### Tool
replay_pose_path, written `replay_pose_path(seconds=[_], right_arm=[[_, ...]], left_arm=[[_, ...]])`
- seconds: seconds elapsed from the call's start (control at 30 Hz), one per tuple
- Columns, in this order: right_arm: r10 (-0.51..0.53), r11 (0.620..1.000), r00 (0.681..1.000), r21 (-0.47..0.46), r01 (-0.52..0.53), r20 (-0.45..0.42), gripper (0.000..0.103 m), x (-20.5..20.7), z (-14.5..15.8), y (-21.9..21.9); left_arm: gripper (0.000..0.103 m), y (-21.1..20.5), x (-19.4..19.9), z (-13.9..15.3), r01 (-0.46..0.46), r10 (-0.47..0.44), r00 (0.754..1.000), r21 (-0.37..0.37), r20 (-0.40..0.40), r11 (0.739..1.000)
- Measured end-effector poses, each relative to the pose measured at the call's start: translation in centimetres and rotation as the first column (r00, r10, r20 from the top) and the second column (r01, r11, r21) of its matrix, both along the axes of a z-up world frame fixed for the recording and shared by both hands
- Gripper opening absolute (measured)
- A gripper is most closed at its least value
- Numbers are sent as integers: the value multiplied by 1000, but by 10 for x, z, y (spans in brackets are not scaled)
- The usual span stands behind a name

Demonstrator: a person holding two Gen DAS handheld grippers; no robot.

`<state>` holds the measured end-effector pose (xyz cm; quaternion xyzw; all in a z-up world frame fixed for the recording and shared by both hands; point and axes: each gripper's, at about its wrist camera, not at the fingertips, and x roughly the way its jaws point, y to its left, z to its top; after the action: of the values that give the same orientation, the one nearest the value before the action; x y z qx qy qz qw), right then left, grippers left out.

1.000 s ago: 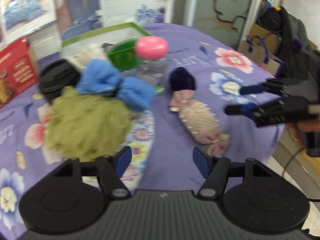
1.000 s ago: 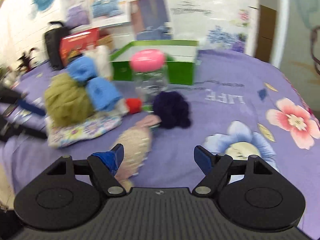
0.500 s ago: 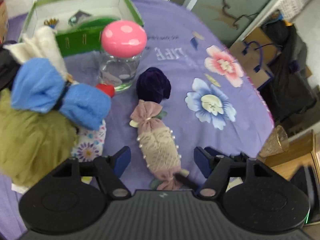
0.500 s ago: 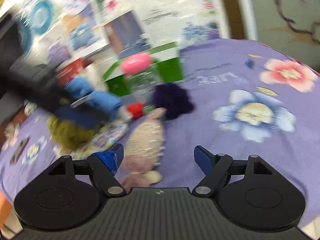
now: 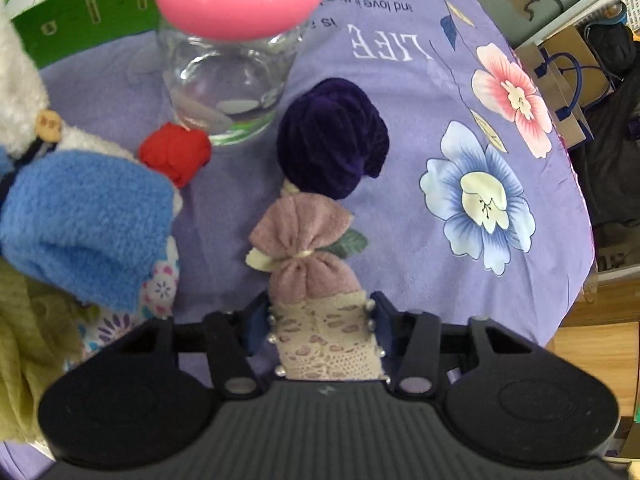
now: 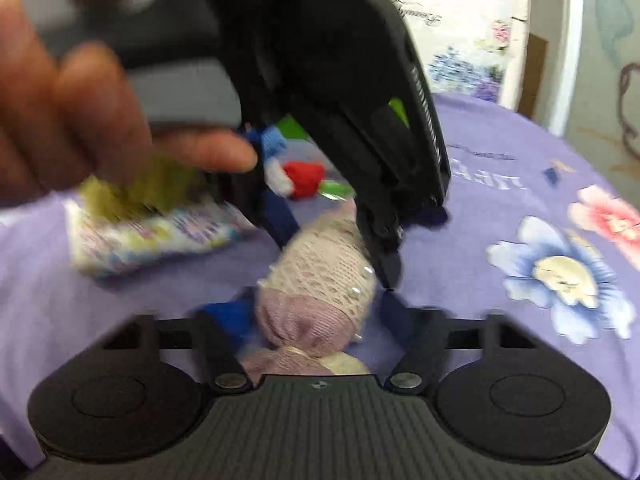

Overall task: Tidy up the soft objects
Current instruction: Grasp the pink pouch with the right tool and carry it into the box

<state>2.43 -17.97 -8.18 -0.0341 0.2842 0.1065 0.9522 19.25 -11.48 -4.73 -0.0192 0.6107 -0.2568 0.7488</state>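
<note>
Since the earlier frame, both my grippers have closed in on the sachet, which lay apart from them on the desk before. My left gripper now comes down from above, fingers pointing at the desk, and its two fingers press against the sachet's lace-covered middle from either side, nearly closed on it. The right wrist view shows a hand wrapped around the left gripper's grey handle, tilted forward. My right gripper sits low at the sachet's near end, with its fingers wide apart on either side of the mauve tail; they do not clamp it, though blur makes contact hard to judge.

The sachet is candy-shaped: mauve knit fabric, a cream lace sleeve edged with small beads, and a tied, gathered end with pale and green leaf trims. It lies on the desk, its far end touching a dark purple velvet ball. A clear glass jar with a glossy pink lid stands beyond, with a red fabric ball touching its base. Left of these are a fluffy blue bow, an olive mesh puff and a floral cloth. A green box stands behind. The desk cover is smooth purple cloth printed with flowers.
</note>
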Motion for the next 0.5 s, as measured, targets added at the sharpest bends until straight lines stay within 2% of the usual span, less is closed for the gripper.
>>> replay_pose_path(seconds=[0.17, 0.3, 0.4, 0.5], right_arm=[[60, 998, 998, 19, -60, 7, 30, -16, 20, -15], [101, 993, 989, -75, -94, 104, 32, -30, 67, -22], [166, 977, 969, -161, -137, 182, 32, -13, 108, -23], [237, 956, 940, -230, -182, 245, 33, 37, 146, -24]], left_arm=[[49, 13, -21, 24, 12, -9, 999, -83, 33, 997], [49, 23, -30, 76, 25, -1, 993, -198, 121, 980], [49, 27, -18, 124, 19, 41, 968, -237, 247, 971], [49, 33, 21, 167, -8, 96, 933, -249, 346, 969]])
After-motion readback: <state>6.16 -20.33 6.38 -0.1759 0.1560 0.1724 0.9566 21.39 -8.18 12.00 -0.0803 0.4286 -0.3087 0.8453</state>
